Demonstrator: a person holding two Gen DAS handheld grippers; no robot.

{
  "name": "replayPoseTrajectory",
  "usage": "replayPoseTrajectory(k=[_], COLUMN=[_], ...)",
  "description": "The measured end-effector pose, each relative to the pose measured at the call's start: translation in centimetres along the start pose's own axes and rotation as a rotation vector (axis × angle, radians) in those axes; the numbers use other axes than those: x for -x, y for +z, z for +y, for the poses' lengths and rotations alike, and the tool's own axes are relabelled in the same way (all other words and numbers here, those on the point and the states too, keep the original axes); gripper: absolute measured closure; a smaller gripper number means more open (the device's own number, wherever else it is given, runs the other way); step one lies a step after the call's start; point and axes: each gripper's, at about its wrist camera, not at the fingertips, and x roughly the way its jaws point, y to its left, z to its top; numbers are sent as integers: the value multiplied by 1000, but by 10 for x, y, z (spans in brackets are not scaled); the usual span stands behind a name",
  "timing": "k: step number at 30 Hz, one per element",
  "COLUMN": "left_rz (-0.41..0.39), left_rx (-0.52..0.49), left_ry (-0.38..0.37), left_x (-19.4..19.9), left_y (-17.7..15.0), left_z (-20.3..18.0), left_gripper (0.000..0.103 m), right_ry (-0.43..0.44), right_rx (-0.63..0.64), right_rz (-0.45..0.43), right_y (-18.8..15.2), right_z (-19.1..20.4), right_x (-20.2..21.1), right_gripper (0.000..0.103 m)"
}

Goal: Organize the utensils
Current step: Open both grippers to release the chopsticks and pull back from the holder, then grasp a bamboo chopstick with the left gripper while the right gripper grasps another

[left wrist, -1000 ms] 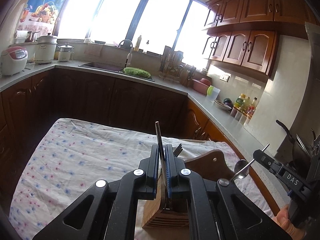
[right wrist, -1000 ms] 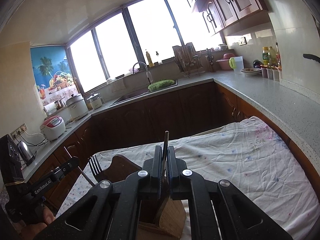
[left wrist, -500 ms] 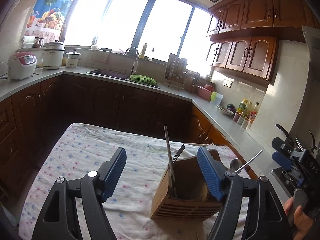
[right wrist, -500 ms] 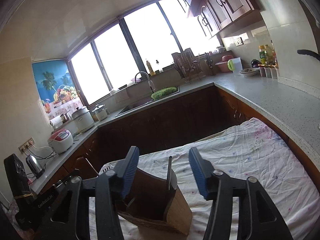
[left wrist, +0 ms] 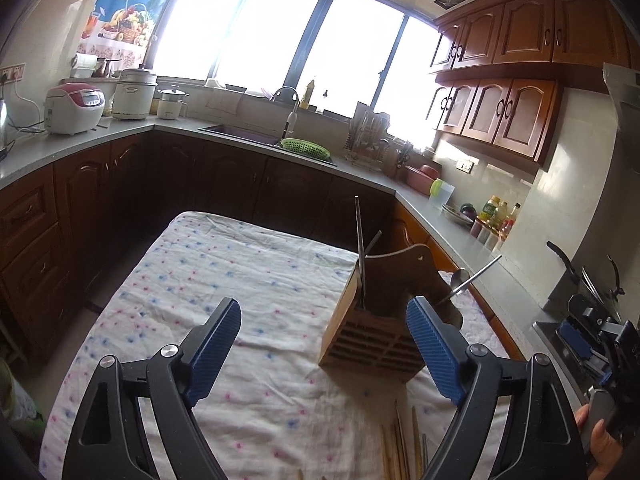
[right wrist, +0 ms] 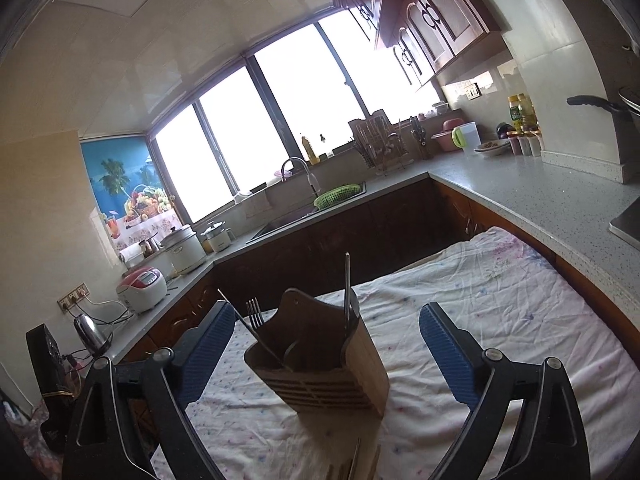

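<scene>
A wooden utensil holder (left wrist: 370, 336) (right wrist: 332, 376) stands on the flowered tablecloth (left wrist: 240, 280). In it are an upright metal handle (left wrist: 359, 240) (right wrist: 347, 280), a fork (right wrist: 254, 314) and a spoon (left wrist: 460, 278) that leans right. My left gripper (left wrist: 322, 312) is just short of the holder, its jaws opening with nothing between the blue pads. My right gripper (right wrist: 328, 316) is back from the holder's other side, its jaws opening too and empty. Wooden chopsticks (left wrist: 400, 448) (right wrist: 352, 464) lie on the cloth near the front edge. The right gripper (left wrist: 592, 344) also shows, held by a hand.
A grey counter (right wrist: 520, 192) wraps round the table, with a sink (left wrist: 240, 132), a green basket (left wrist: 306, 146), a rice cooker (left wrist: 74, 108), bottles (left wrist: 496, 212) and a kettle (right wrist: 92, 332). A pan (left wrist: 592, 280) stands on the stove at the right.
Both grippers were shut on metal utensils over the holder. They have opened wide, let the utensils go into the holder, and drawn back from it.
</scene>
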Motion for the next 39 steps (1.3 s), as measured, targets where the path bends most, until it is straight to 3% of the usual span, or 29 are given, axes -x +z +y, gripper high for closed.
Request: replayPoseTrajectory(k=[12, 20, 39], left_rz=[44, 95, 188], left_rx=[7, 14, -59], left_ry=[10, 21, 88], left_x=[57, 73, 78], left_y=[-31, -45, -73], left_z=[1, 0, -4], left_gripper=[17, 17, 17], right_ry=[-33, -60, -74], right_rx=[-10, -20, 38], right_rz=[75, 92, 186], right_y=[-42, -59, -99], right_z=[-13, -21, -7], right_x=[51, 74, 64], right_gripper=[8, 8, 8])
